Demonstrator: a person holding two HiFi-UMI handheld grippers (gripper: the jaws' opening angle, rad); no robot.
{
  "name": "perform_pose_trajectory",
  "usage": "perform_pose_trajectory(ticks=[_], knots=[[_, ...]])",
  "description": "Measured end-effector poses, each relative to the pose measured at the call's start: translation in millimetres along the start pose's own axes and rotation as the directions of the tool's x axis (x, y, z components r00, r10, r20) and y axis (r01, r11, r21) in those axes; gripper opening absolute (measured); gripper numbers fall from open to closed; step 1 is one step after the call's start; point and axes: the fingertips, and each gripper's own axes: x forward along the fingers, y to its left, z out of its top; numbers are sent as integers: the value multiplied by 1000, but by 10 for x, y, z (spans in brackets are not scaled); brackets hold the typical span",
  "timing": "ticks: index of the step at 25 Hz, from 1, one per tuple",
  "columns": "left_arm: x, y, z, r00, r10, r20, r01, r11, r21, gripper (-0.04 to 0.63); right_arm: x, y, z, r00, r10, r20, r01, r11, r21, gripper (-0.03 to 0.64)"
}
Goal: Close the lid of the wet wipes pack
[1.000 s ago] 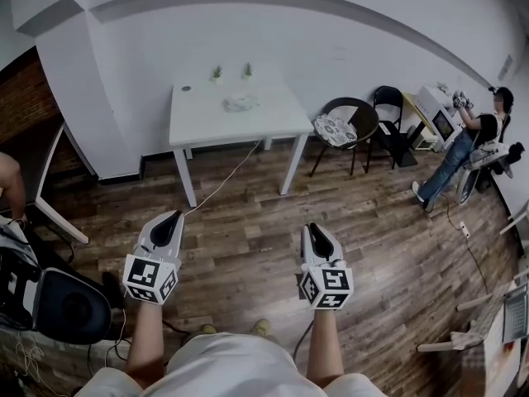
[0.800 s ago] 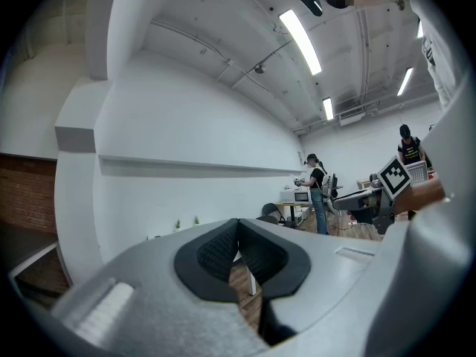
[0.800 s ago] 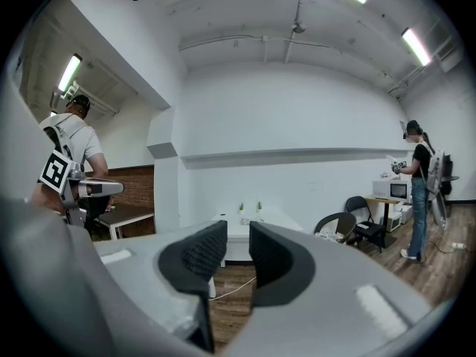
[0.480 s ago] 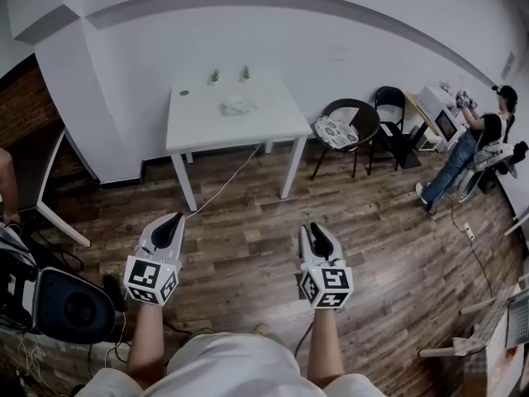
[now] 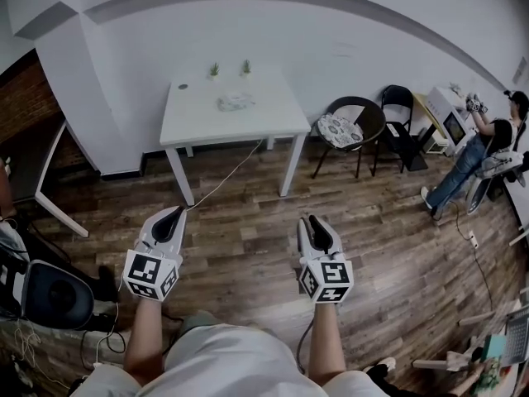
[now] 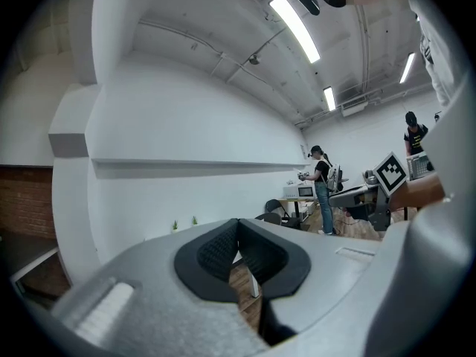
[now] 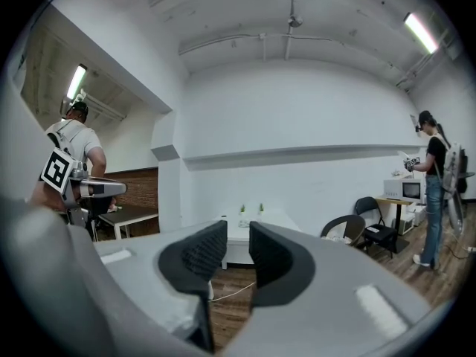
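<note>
- The pale, flat wet wipes pack [image 5: 235,101] lay on the white, square-topped table [image 5: 198,118], toward the table's far half and just in front of two small green potted plants [image 5: 214,70] at its back edge.
- The table stood well apart from both hands, straight ahead across the brown wooden floor [image 5: 248,222]. Neither hand-held gripper was anywhere near the pack.
- The pack's long axis seemed to run across the table, side to side. It was too small in view to tell whether its lid stood up.
- Seen from the table, the pack sat between the lines of the two arms, a little toward the left one, so neither hand was clearly nearer. The coming move was judged to be a plain approach to the table.
- The left hand-held gripper [image 5: 175,212] pointed level at the table, its dark ribbed pads [image 6: 216,248] meeting at the tips with nothing between them.
- The right hand-held gripper [image 5: 314,220] also pointed level at the table. Its jaws had just been opening and stood partly apart, with a clear gap between its pads [image 7: 204,255] and nothing held.
</note>
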Motion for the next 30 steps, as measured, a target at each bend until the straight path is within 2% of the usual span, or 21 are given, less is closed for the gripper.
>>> perform_pose_trajectory(ticks=[5,14,24,30], knots=[[195,-77,18,1000,4,-9,-4,1000,2,6,138,-164,-38,1000,25,-3,-24,1000,16,100],[656,187,-196,1000,10,-16,-10,1000,-26,6,658,-291,-179,999,36,-31,-35,999,15,98],[1605,930,-378,999,-29,-25,28,998,-57,6,1745,-398,-132,998,-2,-70,2,1000,8,98],[2218,1610,-504,998,-52,-36,49,995,-88,6,2626,-326,9,996,-21,-83,22,1000,5,98]])
